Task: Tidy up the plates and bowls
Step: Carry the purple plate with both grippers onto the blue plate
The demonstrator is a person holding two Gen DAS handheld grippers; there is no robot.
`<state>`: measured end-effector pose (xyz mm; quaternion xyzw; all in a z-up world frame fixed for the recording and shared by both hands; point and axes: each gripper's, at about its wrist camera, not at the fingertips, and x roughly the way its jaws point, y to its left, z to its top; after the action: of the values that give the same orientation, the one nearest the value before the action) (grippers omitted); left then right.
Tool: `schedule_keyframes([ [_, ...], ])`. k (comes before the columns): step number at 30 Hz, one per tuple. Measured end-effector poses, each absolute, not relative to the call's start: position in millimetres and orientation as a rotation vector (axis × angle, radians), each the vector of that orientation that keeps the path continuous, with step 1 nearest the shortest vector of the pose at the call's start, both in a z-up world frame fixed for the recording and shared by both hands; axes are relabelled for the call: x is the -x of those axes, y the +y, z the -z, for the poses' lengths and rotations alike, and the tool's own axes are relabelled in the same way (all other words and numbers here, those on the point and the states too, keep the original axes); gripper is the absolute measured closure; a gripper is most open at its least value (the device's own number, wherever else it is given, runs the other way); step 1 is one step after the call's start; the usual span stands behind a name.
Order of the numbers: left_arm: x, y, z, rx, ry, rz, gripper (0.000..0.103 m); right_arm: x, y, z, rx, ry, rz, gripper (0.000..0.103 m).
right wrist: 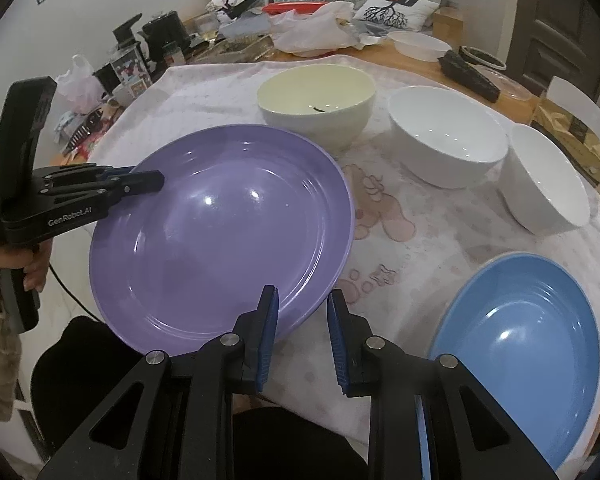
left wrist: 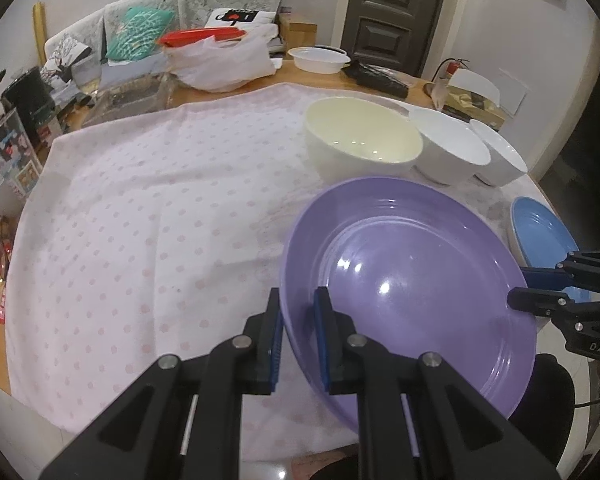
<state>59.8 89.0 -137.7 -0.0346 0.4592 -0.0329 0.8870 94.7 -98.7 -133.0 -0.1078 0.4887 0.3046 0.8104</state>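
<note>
Purple plate point(left wrist: 412, 280) is pinched at its rim by the left tongs point(left wrist: 298, 344): one pad under the rim, one on the upper face. Plate is held face up and tilted, gripped edge raised, at the near edge of the bench point(left wrist: 228, 92), partly overhanging it. Round item, so no long axis can be told; in the right wrist view the plate point(right wrist: 220, 236) is seen with its far rim close to the cream bowl point(right wrist: 316, 100).

Right tongs point(right wrist: 302, 336) are spread, nothing between the pads; the left pad lies just at the purple plate's near rim, contact cannot be told. In the left wrist view the same tongs point(left wrist: 540, 288) are seen from the side at the plate's right edge.

Blue plate point(right wrist: 520, 344) lies flat on the cloth point(right wrist: 400, 216) to the right of the purple one, apart from it. Only a sliver of it point(left wrist: 540, 236) is caught in the left wrist view.

Three bowls are lined up upright along the far side: cream bowl point(left wrist: 362, 140), then a white bowl point(right wrist: 446, 140), then a smaller white bowl point(right wrist: 544, 180) rightmost. A small dark speck is seen inside the cream bowl in the right wrist view only; the white ones show just glare.

Right wrist view alone shows the hand point(right wrist: 16, 268) holding the left tool's handle, and a cartoon print on the cloth between plates and bowls. Left wrist view alone shows the wide bare stretch of cloth point(left wrist: 160, 208) to the left.
</note>
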Motion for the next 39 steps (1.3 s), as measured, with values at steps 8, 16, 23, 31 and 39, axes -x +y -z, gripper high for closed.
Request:
schedule_keyframes([
  [8, -64.8, 63.0, 127.0, 0.036, 0.944, 0.101, 0.091, -91.8, -123.6, 123.0, 0.208, 1.012, -0.614, 0.083],
  [16, -76.9, 27.5, 118.9, 0.019, 0.937, 0.149, 0.091, -91.8, -157.0, 111.3, 0.178, 0.978, -0.554, 0.083],
  [23, -90.3, -13.3, 110.7, -0.034, 0.929, 0.200, 0.090, -92.9, -197.9, 106.0, 0.128, 0.964, -0.487, 0.083],
  [31, -103.8, -62.0, 100.1, -0.112, 0.921, 0.248, 0.090, -86.9, -241.8, 100.2, 0.086, 0.937, -0.415, 0.083],
  [39, -114.9, -119.2, 102.3, -0.165, 0.950, 0.321, 0.089, -75.8, -298.9, 105.2, 0.013, 0.932, -0.332, 0.083],
])
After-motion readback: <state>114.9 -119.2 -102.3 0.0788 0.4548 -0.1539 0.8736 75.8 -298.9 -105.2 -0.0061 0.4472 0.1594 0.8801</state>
